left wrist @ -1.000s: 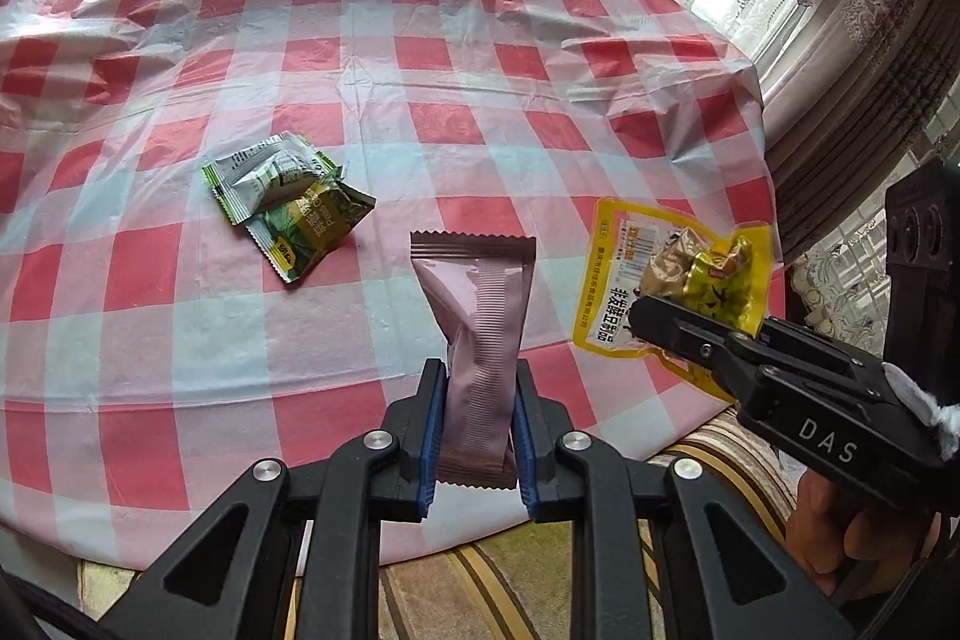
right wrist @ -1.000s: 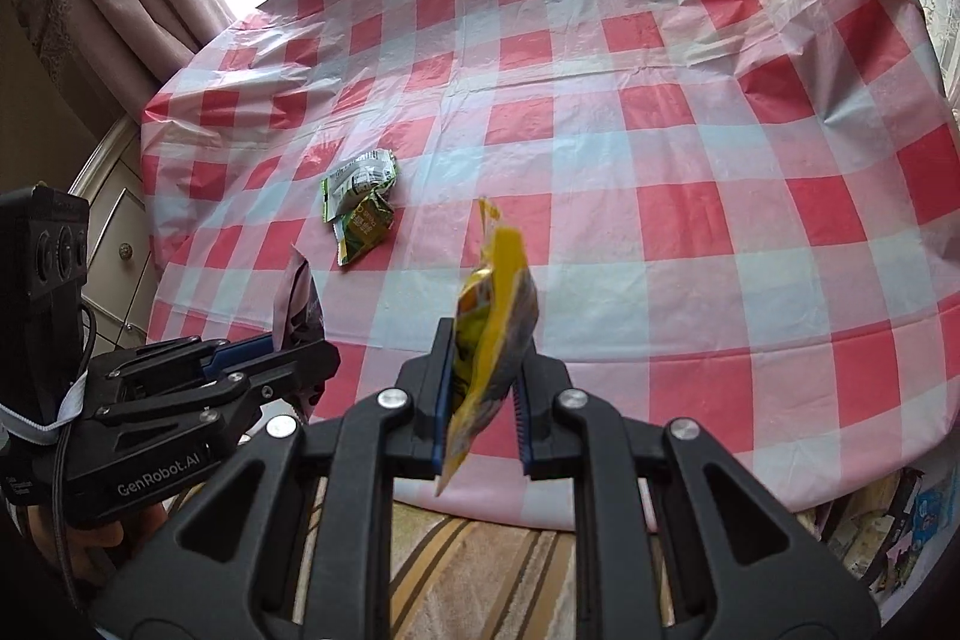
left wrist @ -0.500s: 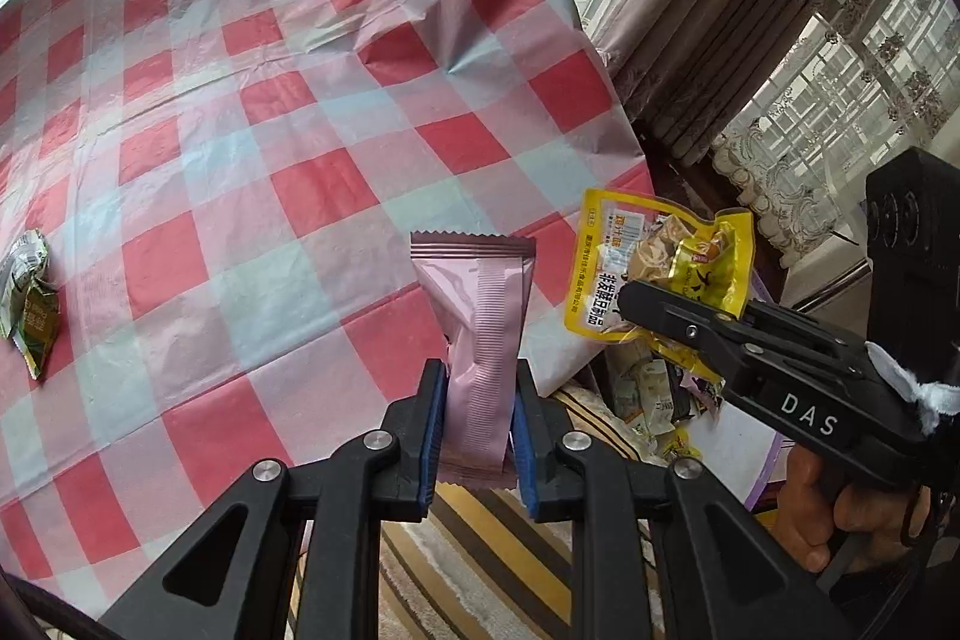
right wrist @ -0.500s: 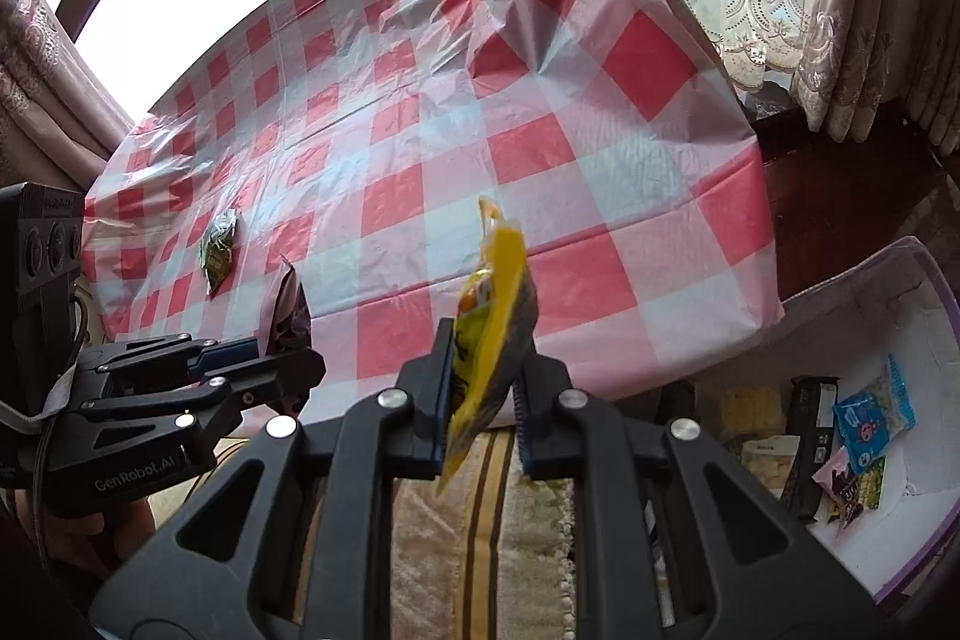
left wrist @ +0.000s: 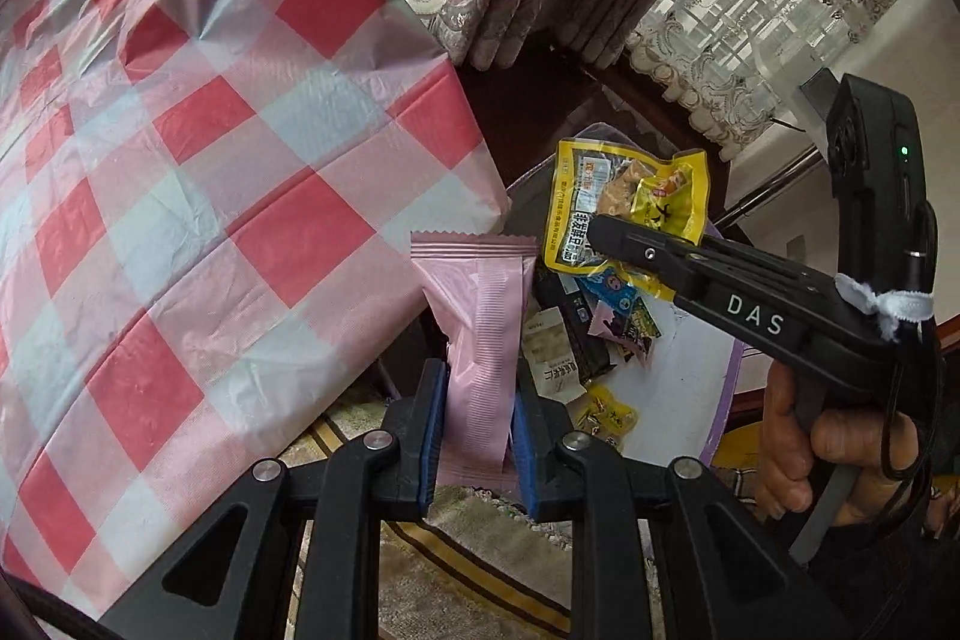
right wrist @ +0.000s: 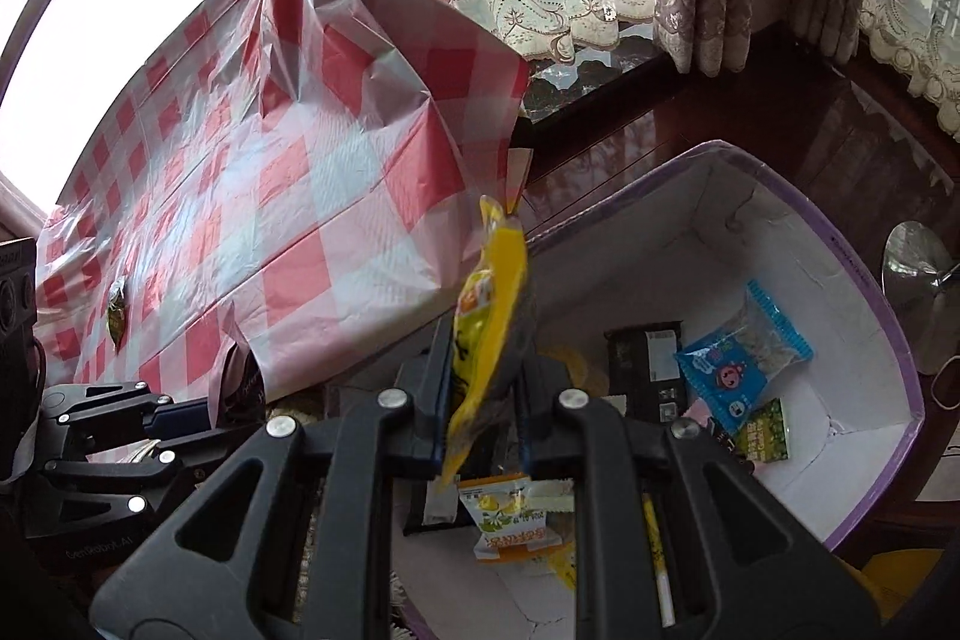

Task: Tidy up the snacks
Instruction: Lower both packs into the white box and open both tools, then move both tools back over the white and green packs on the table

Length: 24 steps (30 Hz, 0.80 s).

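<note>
A: What is your left gripper (left wrist: pixel 478 409) holding?

B: Your left gripper is pinched tight on a pink packet (left wrist: pixel 480 340) that stands straight up between the blue pads (left wrist: pixel 433 436).

A: And your right gripper (right wrist: pixel 483 403)?

B: It squeezes a yellow packet (right wrist: pixel 489 322), edge-on. The white box (right wrist: pixel 876 316) with the purple rim lies below and ahead of that claw, with a blue packet (right wrist: pixel 741 361) and other snacks inside. The checked tablecloth (right wrist: pixel 300 196) is off to its left.
</note>
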Each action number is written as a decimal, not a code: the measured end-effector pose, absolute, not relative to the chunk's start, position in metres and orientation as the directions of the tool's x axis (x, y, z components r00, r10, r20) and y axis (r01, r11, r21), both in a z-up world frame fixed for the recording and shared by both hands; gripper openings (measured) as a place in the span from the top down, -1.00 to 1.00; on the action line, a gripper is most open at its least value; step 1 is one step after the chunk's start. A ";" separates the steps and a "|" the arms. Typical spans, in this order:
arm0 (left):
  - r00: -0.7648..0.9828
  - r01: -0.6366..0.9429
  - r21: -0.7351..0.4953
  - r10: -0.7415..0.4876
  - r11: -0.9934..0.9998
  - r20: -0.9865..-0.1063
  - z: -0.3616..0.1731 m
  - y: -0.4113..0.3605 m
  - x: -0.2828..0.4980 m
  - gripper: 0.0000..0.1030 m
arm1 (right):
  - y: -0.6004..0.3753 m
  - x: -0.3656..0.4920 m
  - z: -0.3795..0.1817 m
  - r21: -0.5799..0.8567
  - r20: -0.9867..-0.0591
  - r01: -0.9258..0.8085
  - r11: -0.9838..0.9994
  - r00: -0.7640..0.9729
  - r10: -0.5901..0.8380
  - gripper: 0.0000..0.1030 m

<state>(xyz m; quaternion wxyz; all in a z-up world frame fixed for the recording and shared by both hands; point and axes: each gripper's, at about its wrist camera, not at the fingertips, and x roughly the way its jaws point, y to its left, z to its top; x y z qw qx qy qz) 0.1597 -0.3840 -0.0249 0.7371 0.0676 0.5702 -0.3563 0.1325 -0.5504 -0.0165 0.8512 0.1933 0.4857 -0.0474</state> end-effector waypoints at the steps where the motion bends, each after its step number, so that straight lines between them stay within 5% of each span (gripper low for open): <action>1: 0.081 0.606 -0.313 -0.447 0.732 -0.891 -0.027 -0.388 0.160 0.58 | -0.556 0.131 -0.018 0.280 -0.848 0.280 0.918 0.521 0.099 0.60; 8: 0.028 0.574 -0.319 -0.407 0.754 -0.913 -0.045 -0.402 0.166 0.29 | -0.580 0.125 -0.019 0.261 -0.856 0.333 0.906 0.513 0.059 0.50; 10: 0.039 0.550 -0.322 -0.409 0.771 -0.912 -0.044 -0.397 0.169 0.09 | -0.581 0.125 -0.018 0.254 -0.858 0.334 0.908 0.511 0.052 0.20; 24: 0.095 0.496 -0.335 -0.433 0.801 -0.896 -0.034 -0.369 0.178 0.08 | -0.563 0.129 -0.019 0.247 -0.865 0.306 0.919 0.497 0.067 0.01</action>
